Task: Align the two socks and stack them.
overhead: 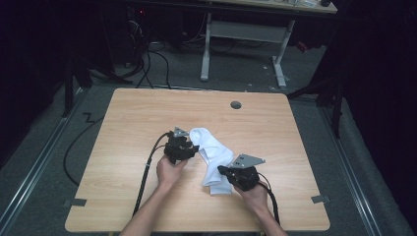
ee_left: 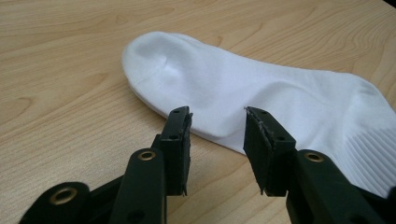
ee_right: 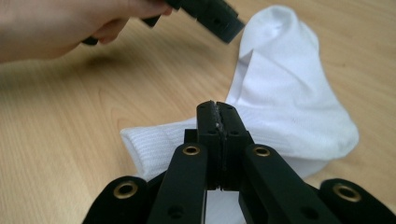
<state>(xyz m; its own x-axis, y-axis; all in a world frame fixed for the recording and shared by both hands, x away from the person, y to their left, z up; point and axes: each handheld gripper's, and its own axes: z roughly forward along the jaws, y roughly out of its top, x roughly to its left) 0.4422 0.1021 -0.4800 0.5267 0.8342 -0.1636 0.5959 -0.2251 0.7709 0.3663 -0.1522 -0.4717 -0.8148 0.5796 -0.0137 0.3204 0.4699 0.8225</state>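
A: Item: white sock (overhead: pixel 212 157), mid-table (overhead: pixel 147 113). Long axis?

B: Diagonal; toe far-left, cuff toward you.

A: Your left gripper (overhead: pixel 189 150)?

B: Jaws parted at the sock's foot edge, gripping nothing.

A: Right gripper (overhead: pixel 222 170)?

B: Clenched tight over the cuff; whether fabric is pinched, I cannot tell.

Bare table (overhead: pixel 128 142) lies open all round the sock (overhead: pixel 211 155); nothing else stands on it.

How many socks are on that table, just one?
1. A single white sock lies mid-table between the two grippers, its toe by the left gripper and its ribbed cuff by the right gripper. A second one layered beneath can't be ruled out.
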